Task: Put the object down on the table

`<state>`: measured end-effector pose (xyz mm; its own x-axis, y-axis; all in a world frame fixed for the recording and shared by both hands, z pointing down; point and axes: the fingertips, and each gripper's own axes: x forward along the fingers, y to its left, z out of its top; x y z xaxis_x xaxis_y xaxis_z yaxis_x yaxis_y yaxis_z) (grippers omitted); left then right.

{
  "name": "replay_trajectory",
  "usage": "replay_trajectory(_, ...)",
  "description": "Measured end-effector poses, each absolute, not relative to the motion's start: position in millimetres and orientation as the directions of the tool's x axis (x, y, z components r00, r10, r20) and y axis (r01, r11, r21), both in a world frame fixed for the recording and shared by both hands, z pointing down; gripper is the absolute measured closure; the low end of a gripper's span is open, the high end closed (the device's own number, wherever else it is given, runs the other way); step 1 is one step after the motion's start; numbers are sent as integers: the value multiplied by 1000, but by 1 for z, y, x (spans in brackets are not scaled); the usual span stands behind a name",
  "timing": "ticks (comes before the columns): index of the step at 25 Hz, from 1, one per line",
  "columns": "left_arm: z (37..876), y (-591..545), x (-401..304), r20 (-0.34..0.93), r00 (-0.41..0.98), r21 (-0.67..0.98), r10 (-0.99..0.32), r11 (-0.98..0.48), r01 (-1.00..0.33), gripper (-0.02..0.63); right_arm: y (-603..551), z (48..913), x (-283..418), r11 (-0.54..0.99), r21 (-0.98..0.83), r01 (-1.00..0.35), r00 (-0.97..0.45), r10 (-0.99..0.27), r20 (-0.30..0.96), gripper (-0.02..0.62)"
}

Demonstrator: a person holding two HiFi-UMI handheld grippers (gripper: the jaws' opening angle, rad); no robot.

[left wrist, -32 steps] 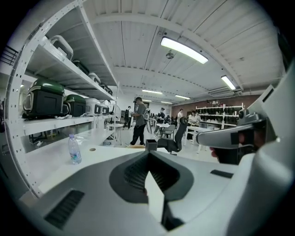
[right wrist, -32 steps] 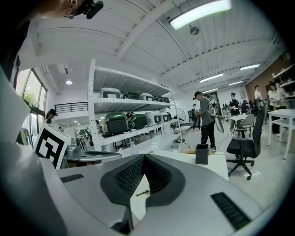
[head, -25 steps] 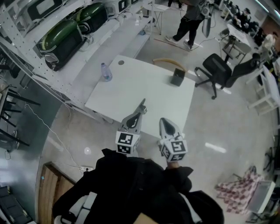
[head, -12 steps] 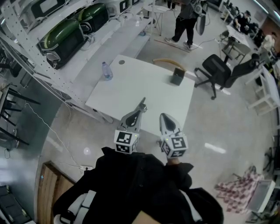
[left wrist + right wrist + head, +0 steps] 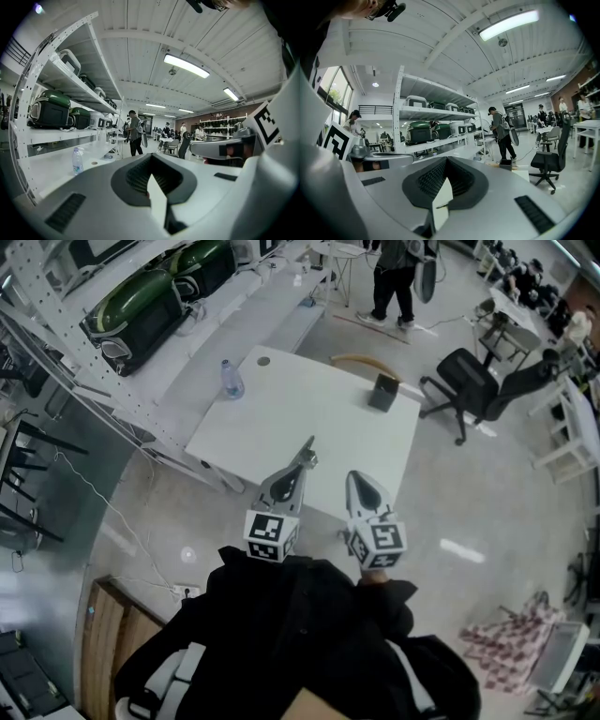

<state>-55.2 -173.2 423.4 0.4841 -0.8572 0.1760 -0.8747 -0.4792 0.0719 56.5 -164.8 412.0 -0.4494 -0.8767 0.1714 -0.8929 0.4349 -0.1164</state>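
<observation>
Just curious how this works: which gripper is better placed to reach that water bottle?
Left, probably. The bottle stands at the table's far left corner, on the left gripper's side; the right gripper sits farther away. Both jaws are shut, empty.

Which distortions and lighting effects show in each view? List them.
Head view: fisheye curves the table edges; glare patch on the floor. Left gripper view: black corners, ceiling light overexposed, left claw soft up close. Right gripper view: shelves bow, strip lamp flares.
</observation>
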Motion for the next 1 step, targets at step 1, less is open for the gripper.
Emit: replay_trajectory(1,423,-172,-56,175,483,72,-858,-478,-875,604,-164,412,56,439,-118,-891,-454,-875,169,594)
